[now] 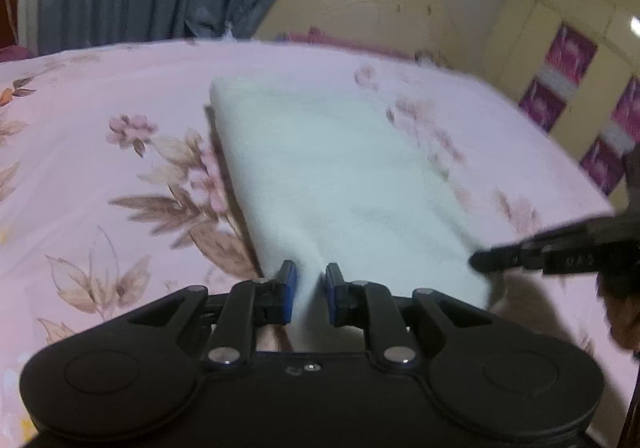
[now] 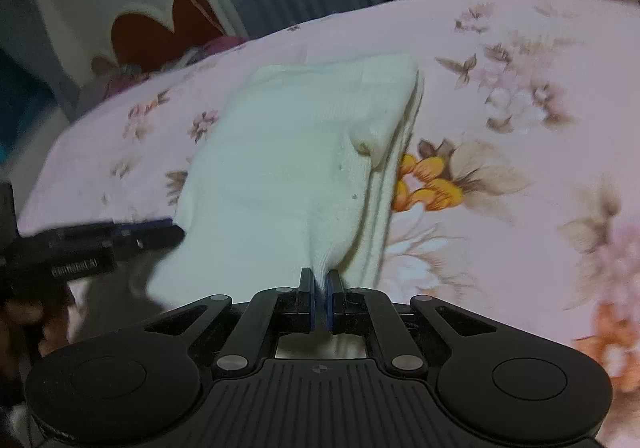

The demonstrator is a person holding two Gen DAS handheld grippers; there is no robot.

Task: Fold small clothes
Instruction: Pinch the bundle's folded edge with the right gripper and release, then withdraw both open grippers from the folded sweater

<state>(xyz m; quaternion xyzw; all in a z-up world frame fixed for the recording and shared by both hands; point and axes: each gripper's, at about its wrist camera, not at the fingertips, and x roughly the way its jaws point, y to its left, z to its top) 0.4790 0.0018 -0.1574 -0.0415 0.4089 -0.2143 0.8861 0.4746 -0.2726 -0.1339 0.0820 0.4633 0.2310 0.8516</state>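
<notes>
Between both grippers' jaws: white cloth (image 2: 280, 152)

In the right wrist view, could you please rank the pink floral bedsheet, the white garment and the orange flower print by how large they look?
1. Pink floral bedsheet, largest.
2. White garment.
3. Orange flower print, smallest.
The fisheye lens bends the picture, yet this order is plain.
</notes>
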